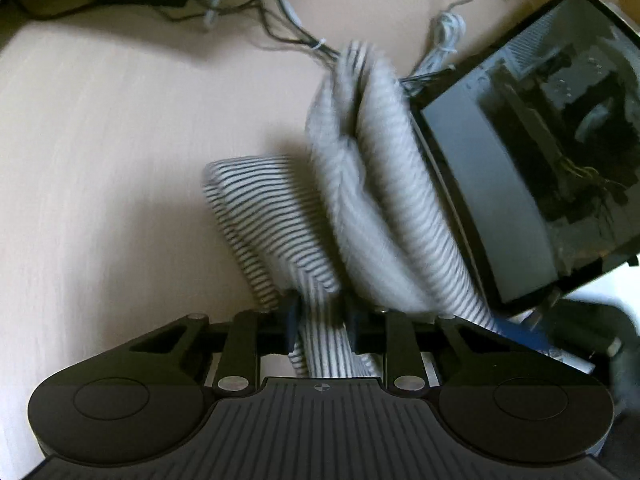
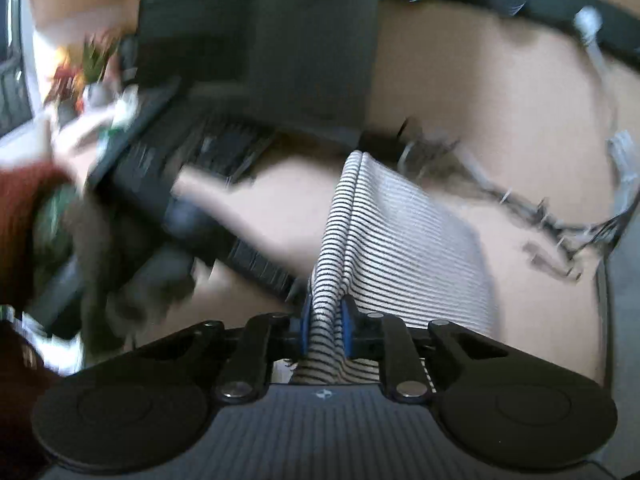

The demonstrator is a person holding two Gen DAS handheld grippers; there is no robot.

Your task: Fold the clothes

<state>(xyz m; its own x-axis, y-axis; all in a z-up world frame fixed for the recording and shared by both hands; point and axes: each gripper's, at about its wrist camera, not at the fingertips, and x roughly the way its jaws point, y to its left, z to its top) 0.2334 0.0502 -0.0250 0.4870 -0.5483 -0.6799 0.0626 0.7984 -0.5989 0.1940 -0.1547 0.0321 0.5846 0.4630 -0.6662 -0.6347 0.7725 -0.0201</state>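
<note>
My left gripper (image 1: pixel 320 320) is clamped on a bunched edge of the striped garment (image 1: pixel 360 200), the cloth squeezed between its blue-padded fingers (image 1: pixel 291 320) and running back under the gripper body. My right gripper (image 2: pixel 325 322) is likewise closed on the striped garment (image 2: pixel 384 232), a thick fold pinched between its blue pads (image 2: pixel 306 324). In both views the cloth begins right at my fingertips and stretches forward, away from me, lifted over the pale wooden table (image 1: pixel 120 160) rather than lying flat on it. Its long axis runs straight out along my fingers; the dark stripes cross that axis. From the left wrist it hangs in several deep folds, the farther ones smeared by motion, and one striped flap droops to the left, close to the tabletop. From the right wrist it shows as a sharp ridge leading to a far corner, with a broad smooth panel sloping down to the right. Only the left view shows the open computer case (image 1: pixel 520 152) just beside the cloth's right edge, and a tangle of cables (image 1: pixel 280 28) beyond. Only the right view shows a dark keyboard (image 2: pixel 192 184), heavily blurred, to the left of the cloth, and a big dark box (image 2: pixel 260 36) behind it.
</note>
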